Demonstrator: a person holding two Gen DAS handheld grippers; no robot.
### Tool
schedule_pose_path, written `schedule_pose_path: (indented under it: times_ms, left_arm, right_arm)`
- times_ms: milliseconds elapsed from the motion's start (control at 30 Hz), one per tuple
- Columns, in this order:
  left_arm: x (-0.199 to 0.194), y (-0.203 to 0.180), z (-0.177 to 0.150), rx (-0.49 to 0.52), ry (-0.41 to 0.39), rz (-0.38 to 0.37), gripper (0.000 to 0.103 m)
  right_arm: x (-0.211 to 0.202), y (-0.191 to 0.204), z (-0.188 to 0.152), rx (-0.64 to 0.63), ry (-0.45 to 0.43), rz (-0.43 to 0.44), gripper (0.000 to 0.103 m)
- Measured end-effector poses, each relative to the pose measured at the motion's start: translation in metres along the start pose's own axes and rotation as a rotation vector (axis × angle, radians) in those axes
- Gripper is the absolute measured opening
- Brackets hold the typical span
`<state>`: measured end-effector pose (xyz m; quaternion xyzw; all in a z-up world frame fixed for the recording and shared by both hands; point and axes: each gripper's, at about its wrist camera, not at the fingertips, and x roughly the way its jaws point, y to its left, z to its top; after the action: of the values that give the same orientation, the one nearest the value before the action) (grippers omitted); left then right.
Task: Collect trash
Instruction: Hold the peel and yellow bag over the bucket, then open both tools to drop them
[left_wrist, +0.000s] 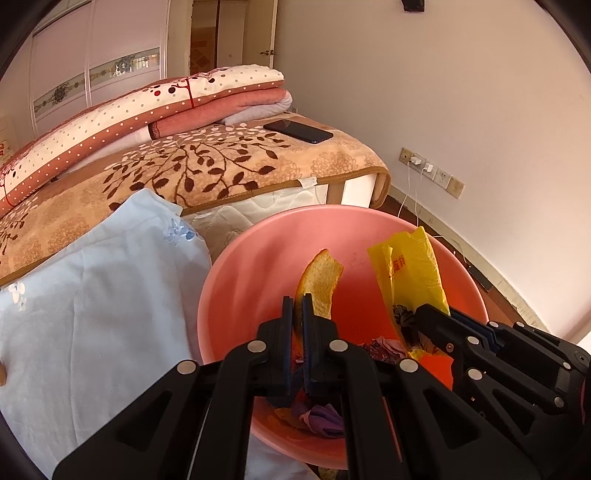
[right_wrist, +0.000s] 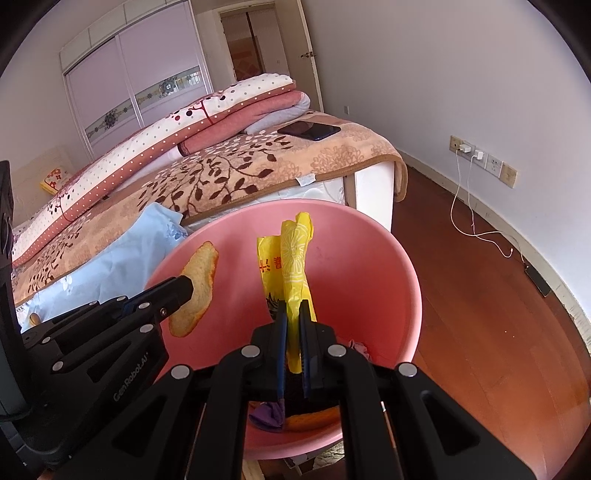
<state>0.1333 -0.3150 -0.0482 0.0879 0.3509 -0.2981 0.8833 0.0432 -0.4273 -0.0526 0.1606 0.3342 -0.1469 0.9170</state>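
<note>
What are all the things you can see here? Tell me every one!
pink basin: one, pink, beside the bed
orange peel: one, orange, held over the basin
yellow bag: one, yellow, held over the basin
purple scraps: a few, purple, at the basin's bottom
phone: one, black, on the bed
folded quilts: a stack, pink and white, on the bed
blue cloth: one, pale blue, left of the basin
chargers: two, white, in the wall sockets
left gripper: shut on the peel
right gripper: shut on the bag

"GenRobot.AI" on the left tongs' (right_wrist: 186, 286) black body, red Chinese characters, unreadable, on yellow bag (right_wrist: 291, 269)
</note>
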Motion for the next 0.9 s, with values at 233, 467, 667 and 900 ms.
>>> schedule_pose_path:
  times_ms: [233,467,667,900]
  left_arm:
    - [-0.003,0.004,0.001,-0.009,-0.004,-0.007,0.004]
    - [0.001,0.006,0.001,-0.009,0.015,-0.002,0.004]
    - [0.003,0.006,0.000,-0.007,0.017,-0.008,0.004]
    - [0.008,0.009,0.000,-0.009,0.028,-0.005,0.004]
  right_arm:
    - [0.001,0.003,0.001,-0.010,0.006,-0.006,0.006]
    - [0.005,0.006,0.001,-0.024,0.016,-0.009,0.006]
    - [0.007,0.006,0.002,-0.022,0.018,-0.008,0.006]
    - [0.011,0.007,0.003,-0.017,0.033,-0.014,0.006]
